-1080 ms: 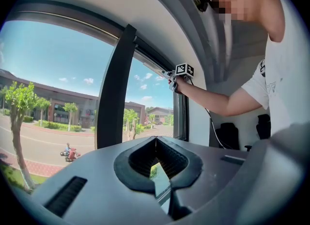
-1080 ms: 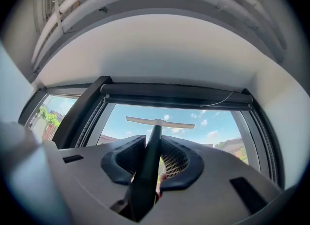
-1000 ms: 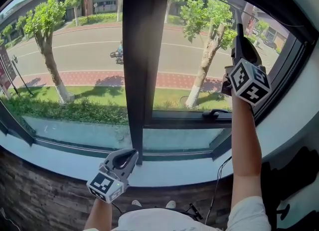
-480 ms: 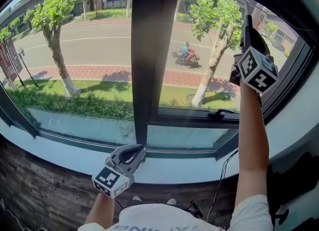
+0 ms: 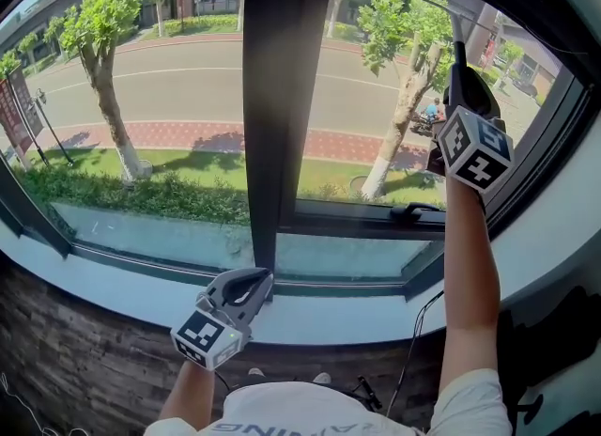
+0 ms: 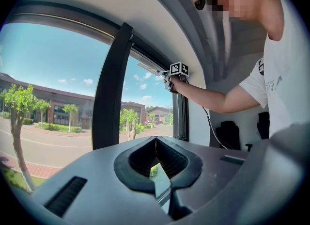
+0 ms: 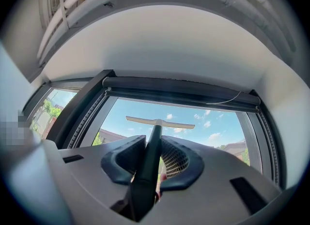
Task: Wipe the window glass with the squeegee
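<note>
R gripper point(image 7: 154, 146) w/ squeegee point(image 7: 156, 122) slightly lower on window glass point(image 5: 376, 96)

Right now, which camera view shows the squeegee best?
The right gripper view: the squeegee shows with both handle and blade, the handle clamped in the right gripper's tongs. The head view shows only its handle; the left gripper view shows the squeegee small and far.

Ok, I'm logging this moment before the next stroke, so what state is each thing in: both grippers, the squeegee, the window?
Window glass: the right sash looks closed, window handle lying flat.
Squeegee: held by its handle, blade crosswise, high in front of the glass; contact unclear.
Right gripper: shut on the squeegee.
Left gripper: shut, empty, low by the sill.
</note>
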A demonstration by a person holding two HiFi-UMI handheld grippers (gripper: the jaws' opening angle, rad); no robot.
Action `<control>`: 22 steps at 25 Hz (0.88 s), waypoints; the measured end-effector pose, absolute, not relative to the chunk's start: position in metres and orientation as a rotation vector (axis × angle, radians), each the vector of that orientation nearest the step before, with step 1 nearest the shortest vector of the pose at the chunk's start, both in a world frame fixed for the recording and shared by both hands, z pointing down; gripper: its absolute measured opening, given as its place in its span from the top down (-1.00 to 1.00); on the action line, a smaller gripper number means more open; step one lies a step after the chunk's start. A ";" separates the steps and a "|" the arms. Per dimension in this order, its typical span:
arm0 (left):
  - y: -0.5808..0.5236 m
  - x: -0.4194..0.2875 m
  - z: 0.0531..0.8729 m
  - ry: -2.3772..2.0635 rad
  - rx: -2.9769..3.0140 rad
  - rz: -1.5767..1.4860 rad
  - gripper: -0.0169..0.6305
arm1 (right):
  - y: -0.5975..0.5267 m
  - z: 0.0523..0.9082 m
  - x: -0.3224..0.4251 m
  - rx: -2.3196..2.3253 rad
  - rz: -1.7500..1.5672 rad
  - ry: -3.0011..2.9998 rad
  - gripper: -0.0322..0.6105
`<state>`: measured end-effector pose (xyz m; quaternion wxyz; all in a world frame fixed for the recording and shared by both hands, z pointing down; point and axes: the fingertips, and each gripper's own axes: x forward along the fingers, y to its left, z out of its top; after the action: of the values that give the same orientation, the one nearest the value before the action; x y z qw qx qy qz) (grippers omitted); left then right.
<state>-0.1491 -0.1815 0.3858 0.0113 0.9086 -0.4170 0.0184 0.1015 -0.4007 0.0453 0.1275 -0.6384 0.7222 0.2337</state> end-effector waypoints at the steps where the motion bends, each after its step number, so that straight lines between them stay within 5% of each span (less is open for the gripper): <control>1: -0.182 -0.148 0.386 -1.298 2.834 0.056 0.90 | -0.401 0.050 0.102 -1.861 0.679 2.106 0.59; 22: -0.178 -0.126 0.378 -1.265 2.845 0.042 0.90 | -0.401 0.138 0.107 -1.898 0.577 2.207 0.59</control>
<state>-0.1264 -0.1784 0.3776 0.0140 0.9136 -0.4062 0.0134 0.1072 -0.4005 0.1385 0.0871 -0.6372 0.7409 0.1937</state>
